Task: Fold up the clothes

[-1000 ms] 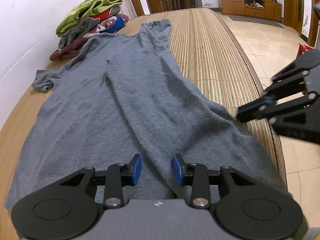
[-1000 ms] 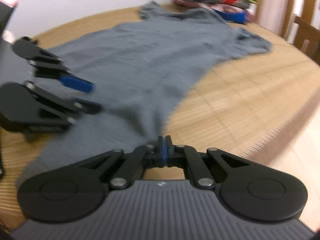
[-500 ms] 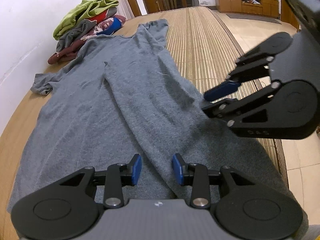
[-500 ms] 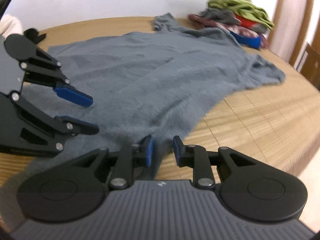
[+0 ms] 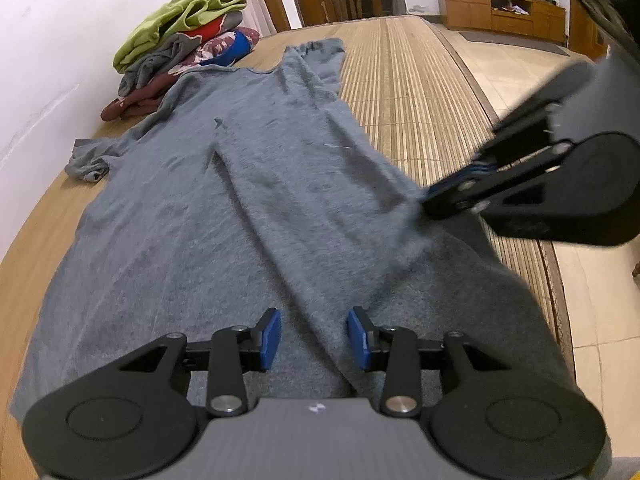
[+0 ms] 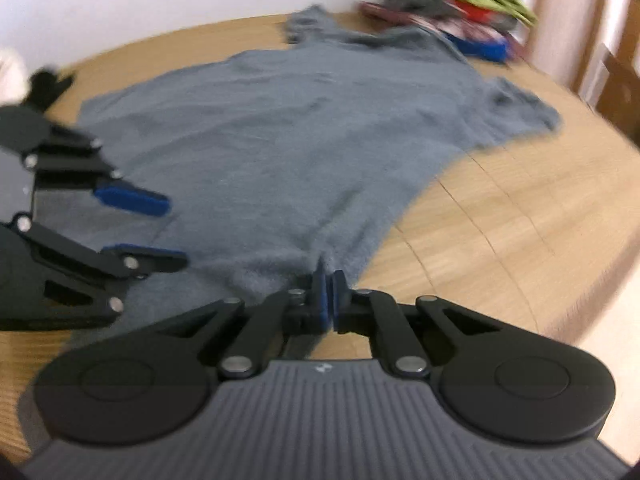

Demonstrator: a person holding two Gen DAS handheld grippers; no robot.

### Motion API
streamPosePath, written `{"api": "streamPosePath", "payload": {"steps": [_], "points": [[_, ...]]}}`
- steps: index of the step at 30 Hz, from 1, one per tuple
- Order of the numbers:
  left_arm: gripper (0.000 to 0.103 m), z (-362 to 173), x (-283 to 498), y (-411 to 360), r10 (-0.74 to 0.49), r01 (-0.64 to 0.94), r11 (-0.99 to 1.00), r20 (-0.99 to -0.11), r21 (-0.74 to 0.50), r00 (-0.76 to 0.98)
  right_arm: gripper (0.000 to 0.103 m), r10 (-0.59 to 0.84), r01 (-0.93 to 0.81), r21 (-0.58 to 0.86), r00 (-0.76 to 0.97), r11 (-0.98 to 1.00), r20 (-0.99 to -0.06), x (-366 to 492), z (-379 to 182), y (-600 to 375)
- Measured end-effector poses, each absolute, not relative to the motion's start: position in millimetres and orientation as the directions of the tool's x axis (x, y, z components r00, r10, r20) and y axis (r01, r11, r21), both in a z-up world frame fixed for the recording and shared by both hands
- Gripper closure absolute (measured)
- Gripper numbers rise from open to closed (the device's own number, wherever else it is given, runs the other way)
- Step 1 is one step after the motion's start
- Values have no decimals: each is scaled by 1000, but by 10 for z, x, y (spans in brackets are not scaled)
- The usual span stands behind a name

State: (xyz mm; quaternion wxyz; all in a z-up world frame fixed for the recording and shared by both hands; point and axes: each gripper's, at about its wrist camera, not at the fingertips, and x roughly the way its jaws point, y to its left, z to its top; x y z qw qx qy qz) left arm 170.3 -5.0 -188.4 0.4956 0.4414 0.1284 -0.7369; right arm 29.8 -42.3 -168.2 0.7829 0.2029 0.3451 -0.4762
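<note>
Now the right claw (image 6: pixel 327 292), parted a moment ago, has just closed, pinching the grey shirt's (image 6: pixel 304 148) edge.

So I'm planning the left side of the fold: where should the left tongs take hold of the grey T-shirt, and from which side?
Grip the bottom hem of the grey T-shirt just ahead of the left tongs, coming in low from the hem end. The cloth lies flat with a ridge running between the open pads, so there is a raised fold to pinch. The right tongs already pinch the right edge.
</note>
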Motion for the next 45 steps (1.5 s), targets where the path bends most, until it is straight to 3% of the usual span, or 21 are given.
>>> {"api": "streamPosePath", "payload": {"steps": [9,14,17,18,23,25,27,29,30,33,37,41,45], "points": [[61,-1859,1705,-70,-605,842,-474,-790,258,-99,94,-653,963,194,269,186,-708,-84,-1692,-370],[63,-1632,1677,-128,-629,854,-458,-768,247,-115,92,-666,946,273,317,174,-675,-242,-1663,-456],[63,-1563,1597,-336,-661,866,-428,-743,260,-103,76,-674,933,297,352,202,-649,-181,-1660,-585],[63,-1577,1560,-444,-662,870,-419,-743,258,-98,72,-673,931,295,360,215,-646,-141,-1677,-629],[65,-1811,1408,-861,-638,889,-383,-768,251,-58,73,-656,928,219,368,300,-659,65,-1817,-776],[63,-1882,1383,-888,-647,891,-363,-762,273,-31,97,-669,940,176,331,291,-666,50,-1805,-766],[62,-1890,1404,-865,-649,894,-353,-760,276,-22,99,-675,953,165,297,254,-675,-104,-1804,-725],[62,-1901,1424,-842,-654,901,-339,-756,270,-20,97,-680,963,141,262,229,-685,-276,-1797,-678],[62,-1906,1431,-834,-657,904,-333,-754,267,-19,91,-674,962,143,266,234,-689,-324,-1774,-685],[63,-1906,1404,-837,-659,914,-308,-752,266,-3,86,-665,921,178,376,347,-646,-319,-1630,-797],[63,-1904,1378,-838,-661,928,-266,-751,259,20,79,-643,851,97,459,516,-612,-10,-1599,-1040],[62,-1903,1389,-818,-662,945,-221,-749,241,36,80,-596,799,41,481,600,-643,251,-1746,-1271],[59,-1890,1436,-840,-650,959,-189,-759,211,39,80,-584,818,82,472,569,-660,-25,-1784,-1285]]}}
